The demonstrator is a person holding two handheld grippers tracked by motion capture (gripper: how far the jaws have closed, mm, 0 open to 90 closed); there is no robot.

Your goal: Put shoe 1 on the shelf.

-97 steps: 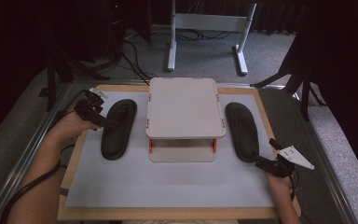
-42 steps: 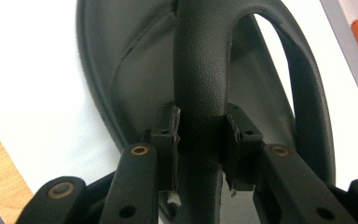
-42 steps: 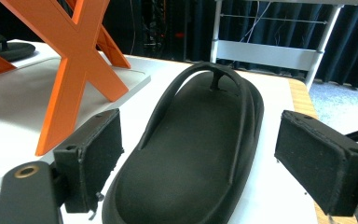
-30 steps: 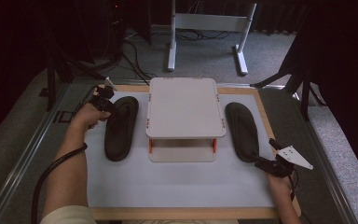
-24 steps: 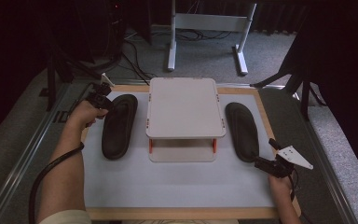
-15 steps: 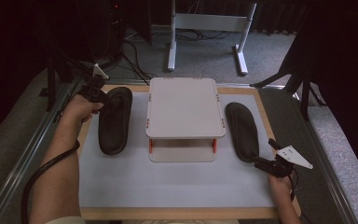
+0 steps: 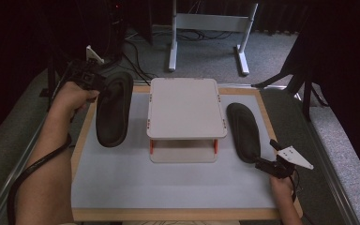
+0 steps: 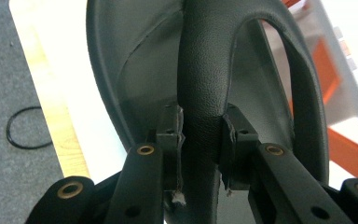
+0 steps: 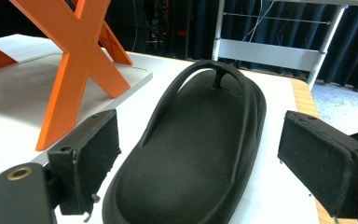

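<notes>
Left of the white stand (image 7: 186, 108), a black flip-flop (image 7: 114, 108) hangs tilted above the table (image 7: 168, 187), its strap pinched between the left gripper (image 8: 201, 135) jaws. Right gripper (image 9: 200, 172) gapes wide before the second flip-flop (image 9: 200, 158).

Person's arms and two hand-held grippers: condition as seen

Both forearms are bare, with no sleeves visible. The left gripper (image 7: 91, 79) is black, with a blocky body, a pale three-cornered plate at its top and a black cable looping past the forearm. Its arms are matt black bars with brass-coloured rivets; the black pads (image 8: 171, 133) are frayed at their edges. The right gripper (image 7: 268, 165) is black with a grey three-cornered plate marked by small dark dots, and a thin cable beside the wrist. Its square pads (image 9: 89, 156) are black, rough-surfaced foam, with one brass rivet nearby.
</notes>
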